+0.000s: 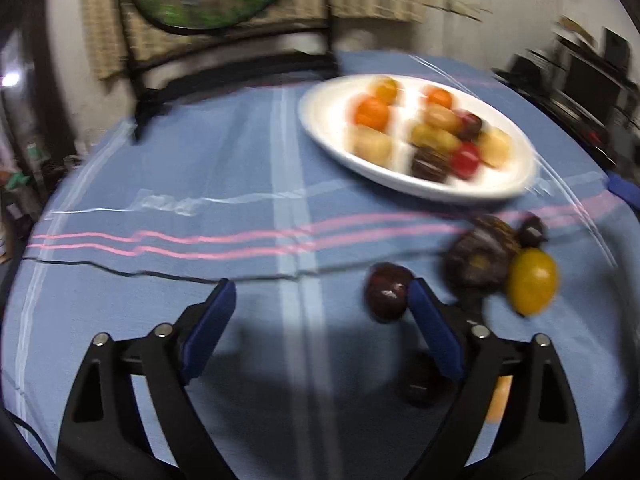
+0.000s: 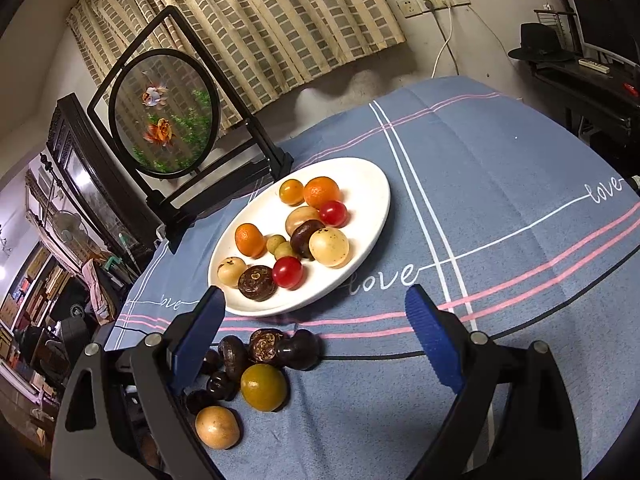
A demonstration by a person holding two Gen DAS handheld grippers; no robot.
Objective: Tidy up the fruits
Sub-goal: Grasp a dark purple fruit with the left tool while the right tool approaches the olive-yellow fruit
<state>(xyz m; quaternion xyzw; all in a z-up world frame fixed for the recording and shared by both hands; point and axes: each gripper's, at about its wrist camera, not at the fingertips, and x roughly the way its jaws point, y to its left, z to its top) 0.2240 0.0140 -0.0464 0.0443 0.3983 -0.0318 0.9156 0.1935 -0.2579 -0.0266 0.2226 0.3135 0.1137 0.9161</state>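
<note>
Right wrist view first: the right gripper [image 2: 316,316] has its blue-padded jaws spread wide with nothing between them, hanging above the blue striped tablecloth [image 2: 500,184]. At lower left of the frame sits the loose cluster still off the plate: a yellow-green round fruit [image 2: 264,387], a tan round fruit [image 2: 217,427] and several dark brown, glossy fruits [image 2: 298,349] touching one another.

Over on the blurred left wrist view, the left gripper [image 1: 320,300] is just as wide and empty, and a dark maroon round fruit [image 1: 387,293] lies just inside its right-hand pad.

My read: one loose fruit gets picked next. Best to centre the jaws on a single fruit at the cluster's edge, come down squarely and close gently; these round things look ready to roll and nudge their neighbours.

Now the oval white plate [image 2: 372,184], mid-frame: two orange citrus fruits, two red tomato-like ones, several tan, yellow and small green ones, two dark brown ones. Bare space remains along its right side.
</note>
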